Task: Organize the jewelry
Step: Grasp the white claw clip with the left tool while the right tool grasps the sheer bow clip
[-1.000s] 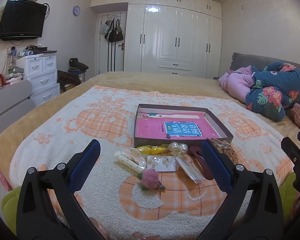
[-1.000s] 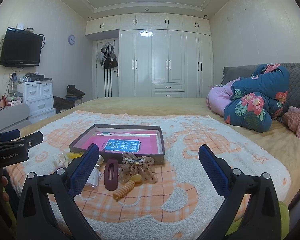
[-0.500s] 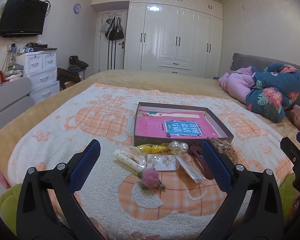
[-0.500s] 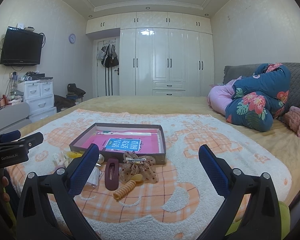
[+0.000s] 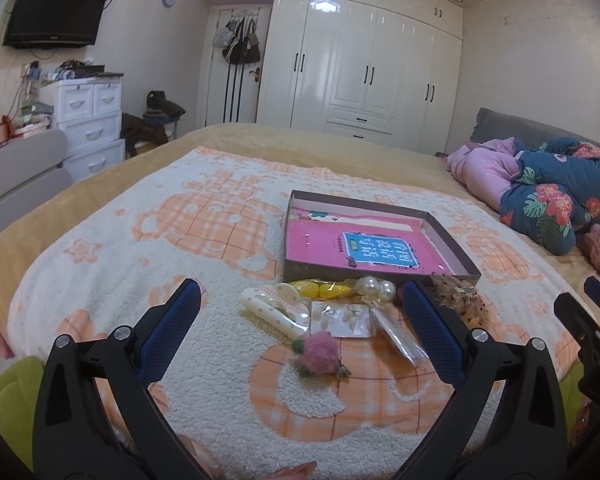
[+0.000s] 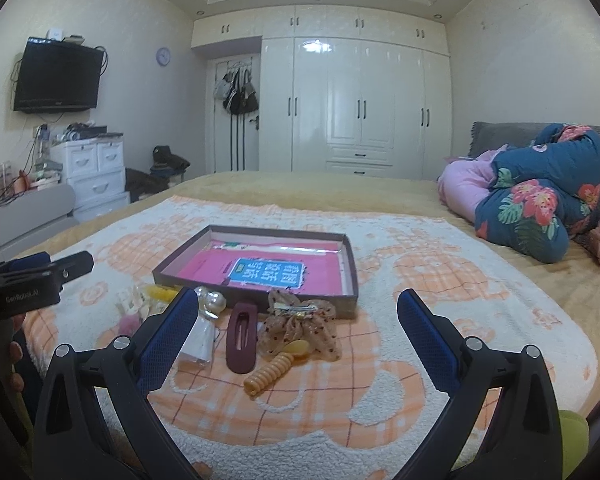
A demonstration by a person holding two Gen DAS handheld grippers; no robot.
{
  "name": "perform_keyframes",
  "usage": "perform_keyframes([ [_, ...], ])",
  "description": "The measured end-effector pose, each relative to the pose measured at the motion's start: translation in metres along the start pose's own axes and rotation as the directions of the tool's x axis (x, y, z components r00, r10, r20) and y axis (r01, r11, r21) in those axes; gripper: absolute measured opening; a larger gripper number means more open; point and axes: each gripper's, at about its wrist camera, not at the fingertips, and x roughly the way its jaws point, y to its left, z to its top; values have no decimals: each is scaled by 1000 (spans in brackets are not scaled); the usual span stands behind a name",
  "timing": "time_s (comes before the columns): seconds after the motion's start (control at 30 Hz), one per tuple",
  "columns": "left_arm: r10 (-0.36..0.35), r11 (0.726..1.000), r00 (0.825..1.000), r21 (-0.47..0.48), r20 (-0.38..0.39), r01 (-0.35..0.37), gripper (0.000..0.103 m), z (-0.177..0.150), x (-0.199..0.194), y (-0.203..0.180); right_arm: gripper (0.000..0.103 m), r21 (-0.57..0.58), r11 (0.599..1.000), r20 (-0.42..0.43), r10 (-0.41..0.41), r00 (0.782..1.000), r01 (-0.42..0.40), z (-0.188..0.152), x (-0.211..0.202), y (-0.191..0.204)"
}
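Hovering both my left gripper (image 5: 300,312) and right gripper (image 6: 298,316) wide open and empty, I see hair clips (image 6: 242,336) lying before the box (image 6: 350,280). Light, stiff, slippery; I'd pinch the clip's long sides.

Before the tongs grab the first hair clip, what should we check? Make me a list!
1. Left tongs open and holding nothing: ok.
2. Right tongs open and holding nothing: ok.
3. Shallow brown cardboard box with pink bottom has room inside: ok, nothing loose lies in it.
4. Dark maroon oblong hair clip lies flat on the orange-and-white fleece blanket, apart from the box: ok.
5. Spotted beige fabric bow clip free of its neighbours: not ok, the ribbed yellow plastic clip overlaps its front edge.
6. Clear plastic packets hold jewelry firmly: cannot tell.
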Motion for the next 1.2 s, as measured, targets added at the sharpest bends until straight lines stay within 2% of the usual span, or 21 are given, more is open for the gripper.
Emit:
perform_keyframes([
  [0.23, 17, 999, 999, -31, -45, -19, 93, -1, 15, 16, 97, -19, 999, -45, 36, 998, -37, 2, 19, 4],
  [0.43, 26, 999, 995, -17, -100, -28, 93, -2, 36, 22, 97, -26, 998, -85, 58, 995, -61, 5, 42, 1],
  [0.57, 22, 1000, 986, -15, -164, -25, 93, -3, 53, 25, 97, -28, 998, -133, 55, 990, -59, 4, 62, -4],
  [0.73, -39, 998, 964, -62, -264, 23, 93, -5, 79, 32, 97, -24, 998, -188, 49, 981, -55, 3, 86, -12],
  [0.93, -71, 994, 952, -104, -296, 42, 93, -7, 98, 39, 97, 27, 998, -283, 63, 957, -58, -5, 121, -24],
  [1.0, -74, 994, 950, -104, -304, 44, 93, -7, 103, 39, 97, 40, 997, -326, 75, 942, -66, -10, 134, -25],
  [1.2, -86, 990, 930, -139, -358, 38, 92, -11, 122, 42, 97, 85, 993, -392, 106, 914, -79, -20, 160, -27],
])
